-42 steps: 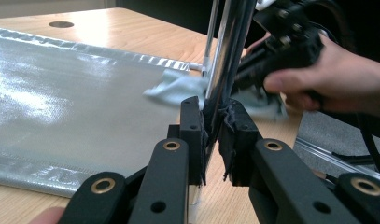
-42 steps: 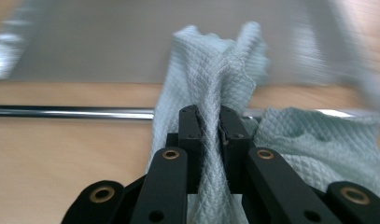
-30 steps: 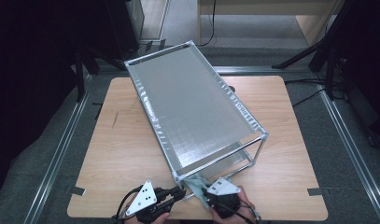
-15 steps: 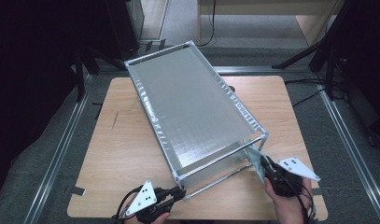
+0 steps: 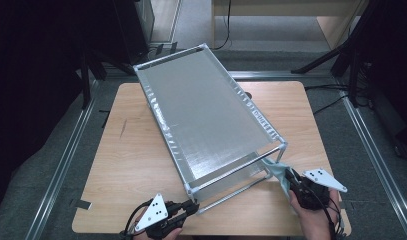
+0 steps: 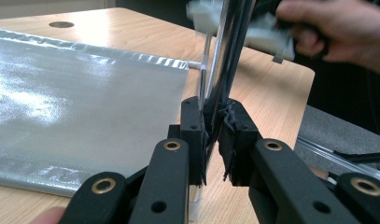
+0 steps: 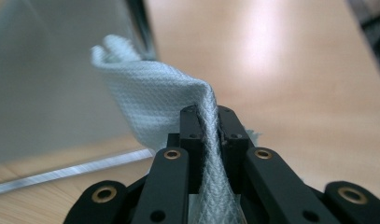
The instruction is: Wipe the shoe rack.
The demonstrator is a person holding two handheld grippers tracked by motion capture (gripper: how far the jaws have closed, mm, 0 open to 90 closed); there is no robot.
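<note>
A metal frame with a silvery sheet top (image 5: 211,115) stands slantwise on the wooden table (image 5: 131,160). At its near left corner, my left gripper (image 5: 191,209) is shut on the chrome corner post (image 6: 227,56), which rises between the pads (image 6: 192,126). The silver sheet (image 6: 85,93) lies to the left of them. My right gripper (image 5: 290,181) is at the frame's near right corner, shut on a pale grey-green cloth (image 5: 278,172). The cloth (image 7: 150,98) folds up out of the right gripper (image 7: 207,116) toward a dark post (image 7: 141,23).
A person's hand (image 6: 337,23) with the other gripper shows behind the post. Bare tabletop lies left of the frame and along the front edge (image 5: 241,227). Metal rails (image 5: 66,160) run along the floor on both sides of the table.
My right gripper has swung with the cloth from the frame's front corner beside the left gripper out to the right front corner. The left gripper has stayed put.
</note>
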